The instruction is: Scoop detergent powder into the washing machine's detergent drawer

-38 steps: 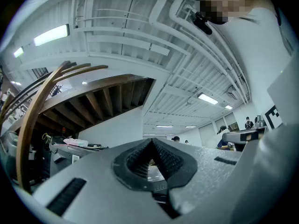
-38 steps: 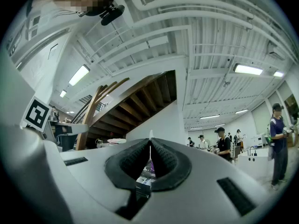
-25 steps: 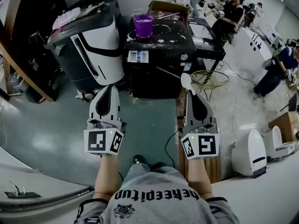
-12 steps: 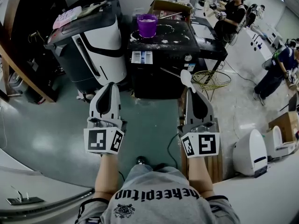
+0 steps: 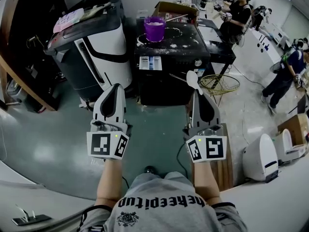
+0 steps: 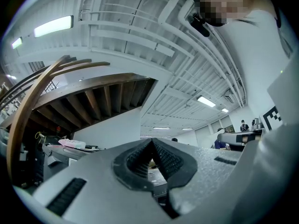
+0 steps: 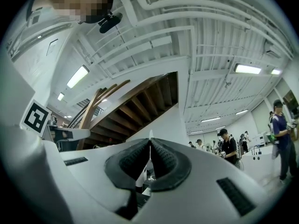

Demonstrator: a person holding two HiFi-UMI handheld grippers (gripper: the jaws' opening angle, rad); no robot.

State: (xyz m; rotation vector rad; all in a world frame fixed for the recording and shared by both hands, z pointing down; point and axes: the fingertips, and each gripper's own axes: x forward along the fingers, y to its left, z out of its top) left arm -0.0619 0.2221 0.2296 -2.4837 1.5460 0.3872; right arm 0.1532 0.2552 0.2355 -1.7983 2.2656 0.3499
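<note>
A black washing machine (image 5: 169, 57) stands ahead, with white powder spilled on its top. On it sits a purple cup (image 5: 155, 29) holding white powder. My right gripper (image 5: 198, 94) is shut on the handle of a white spoon (image 5: 191, 81), whose bowl sticks out toward the machine's front. In the right gripper view the spoon's thin handle (image 7: 150, 136) shows between the closed pads. My left gripper (image 5: 114, 88) is shut with nothing in it, level with the right one and short of the machine. No open drawer shows.
A grey and white appliance (image 5: 91, 47) stands left of the machine, a pink packet (image 5: 67, 19) on top. A cardboard box (image 5: 174, 7) lies behind. A wire basket (image 5: 219, 83), white units (image 5: 260, 156) and people (image 5: 236, 13) are to the right.
The view has drifted a little, so the machine and the purple cup sit slightly further right in the picture. Both grippers keep their pose, and the spoon stays held.
</note>
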